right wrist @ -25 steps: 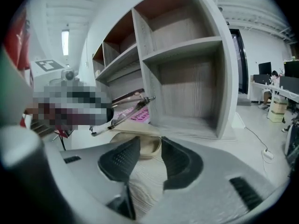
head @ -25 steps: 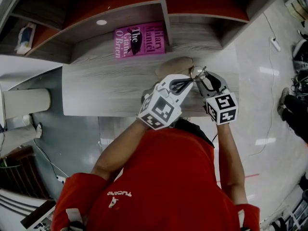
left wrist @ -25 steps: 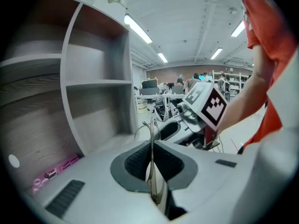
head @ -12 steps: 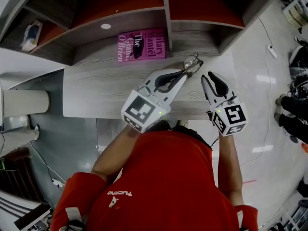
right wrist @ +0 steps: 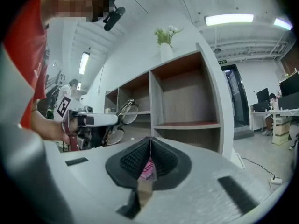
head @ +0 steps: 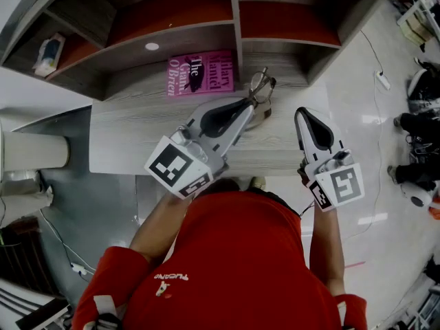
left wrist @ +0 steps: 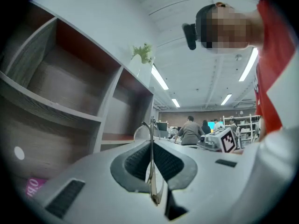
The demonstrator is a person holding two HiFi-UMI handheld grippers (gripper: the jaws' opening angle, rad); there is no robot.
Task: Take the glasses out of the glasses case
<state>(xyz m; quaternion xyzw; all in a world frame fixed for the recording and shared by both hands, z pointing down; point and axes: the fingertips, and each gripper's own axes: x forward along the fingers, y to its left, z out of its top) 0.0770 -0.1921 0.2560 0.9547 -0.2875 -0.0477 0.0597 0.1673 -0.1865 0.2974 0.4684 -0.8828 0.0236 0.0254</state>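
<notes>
The glasses [head: 260, 84] sit above the frame's centre in the head view, sticking out past the tip of the left gripper [head: 251, 102], whose jaws are clamped tight on one temple arm; in the left gripper view that thin arm [left wrist: 151, 171] runs straight down the seam between the dark pads. A tan glasses case [head: 261, 118] shows only partly, just under that tip, on the grey wood desk [head: 130, 126]. The right gripper [head: 302, 114], right of centre and well apart from the glasses, is closing with nothing between its jaws, the pads all but meeting. At upper centre lies a pink book [head: 201, 73] reading "The Giant, O'Brien" and "Hilary Mantel".
</notes>
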